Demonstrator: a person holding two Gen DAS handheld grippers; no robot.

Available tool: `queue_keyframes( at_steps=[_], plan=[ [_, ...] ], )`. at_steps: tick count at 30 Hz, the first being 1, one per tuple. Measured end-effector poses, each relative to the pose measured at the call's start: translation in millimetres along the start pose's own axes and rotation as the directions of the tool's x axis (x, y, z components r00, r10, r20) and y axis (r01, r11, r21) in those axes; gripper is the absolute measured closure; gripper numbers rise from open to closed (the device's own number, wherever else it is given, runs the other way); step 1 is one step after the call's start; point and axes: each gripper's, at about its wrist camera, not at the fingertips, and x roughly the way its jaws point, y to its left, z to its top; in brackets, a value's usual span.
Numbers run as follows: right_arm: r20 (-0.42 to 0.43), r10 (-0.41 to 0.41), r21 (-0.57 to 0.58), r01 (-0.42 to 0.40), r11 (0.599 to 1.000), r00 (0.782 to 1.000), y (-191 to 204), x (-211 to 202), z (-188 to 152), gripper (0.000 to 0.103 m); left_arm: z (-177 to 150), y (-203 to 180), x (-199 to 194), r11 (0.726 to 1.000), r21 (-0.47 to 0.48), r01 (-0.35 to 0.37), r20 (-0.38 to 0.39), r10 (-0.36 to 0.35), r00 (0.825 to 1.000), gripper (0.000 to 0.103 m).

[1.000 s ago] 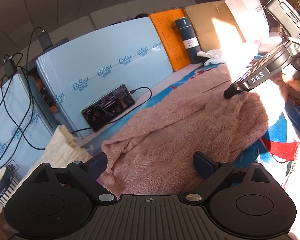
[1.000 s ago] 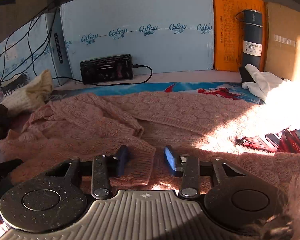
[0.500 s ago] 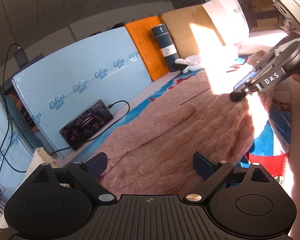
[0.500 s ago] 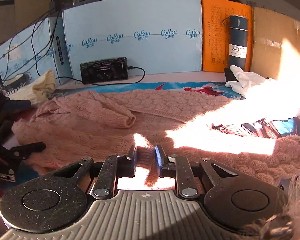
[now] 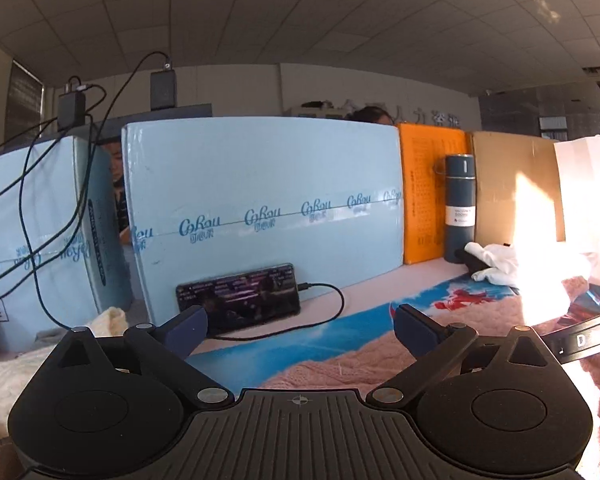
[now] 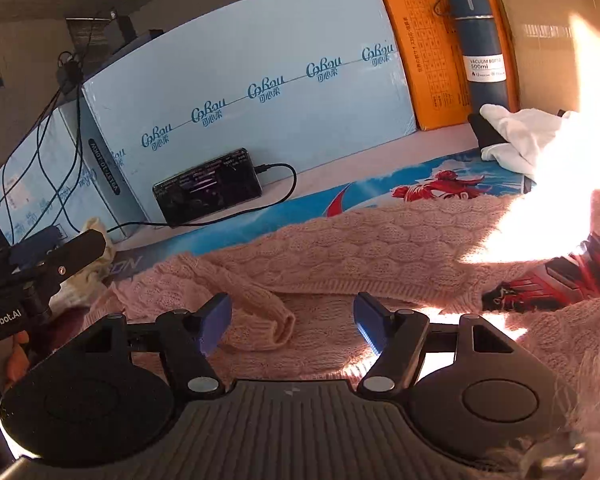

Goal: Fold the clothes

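Note:
A pink cable-knit sweater (image 6: 380,248) lies spread on a blue printed mat (image 6: 364,192), a sleeve folded across it with the cuff (image 6: 276,320) near my right gripper. My right gripper (image 6: 292,322) is open and empty, low over the sweater beside that cuff. My left gripper (image 5: 300,326) is open and empty, raised and level, facing the back boxes; only the sweater's edge (image 5: 360,364) shows below it. The left gripper's finger (image 6: 72,250) shows at the left of the right wrist view.
Light blue boxes (image 5: 260,200), an orange box (image 5: 432,192) and cardboard stand along the back. A charging phone (image 5: 240,300) leans there, beside a dark vacuum bottle (image 5: 460,208) and white cloth (image 5: 496,260). A cream knit (image 5: 4,380) lies left. Bright sun glare at right.
My right gripper, nearly shut half a second ago, has opened wide over the sweater. My left gripper has tilted up from the sweater and now faces the back boxes.

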Motion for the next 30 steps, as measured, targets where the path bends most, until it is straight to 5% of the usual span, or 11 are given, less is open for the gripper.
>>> queue_keyframes(
  at_steps=[4,6,8,12,21,23,25,28,30],
  plan=[
    [-0.075,0.003,-0.008,-0.004,1.000,0.997,9.7,31.2,-1.2,0.056,-14.7,12.7,4.0,0.999,-0.011,-0.033,-0.049,0.032,0.998,0.002],
    [-0.078,0.022,-0.077,-0.028,0.997,0.997,20.1,35.0,-4.5,0.095,-16.4,18.9,4.7,0.998,-0.036,-0.042,-0.055,0.040,0.998,0.002],
    [-0.040,0.055,-0.095,-0.058,0.994,0.998,22.2,31.7,-3.8,0.096,-17.0,24.4,5.9,0.997,-0.065,-0.039,-0.063,0.035,0.997,0.002],
    [0.101,-0.052,-0.226,0.074,0.971,0.994,29.6,23.9,3.4,0.096,-17.6,26.8,6.3,0.996,-0.082,-0.038,-0.068,0.033,0.997,0.002],
    [0.025,-0.136,-0.369,0.135,0.919,0.990,38.2,45.3,-11.4,0.093,-17.7,26.5,5.5,0.996,-0.083,-0.033,-0.067,0.028,0.997,0.002],
    [0.045,-0.135,-0.348,0.142,0.926,0.990,36.7,39.5,-10.4,0.084,-18.1,26.3,4.7,0.996,-0.082,-0.032,-0.062,0.027,0.998,0.002],
    [0.079,-0.108,-0.315,0.128,0.940,0.991,32.8,25.6,-8.4,0.052,-18.3,26.3,3.2,0.996,-0.081,-0.027,-0.053,0.023,0.998,0.002],
    [0.147,-0.043,-0.310,0.087,0.947,0.988,23.7,-6.1,-9.4,0.022,-19.1,25.0,0.3,0.997,-0.075,-0.006,-0.027,0.004,1.000,0.002],
    [0.192,-0.005,-0.335,0.070,0.940,0.981,16.9,-29.1,-14.8,0.013,-19.8,21.1,-2.3,0.999,-0.052,0.014,-0.003,-0.014,1.000,0.001]
  ],
)
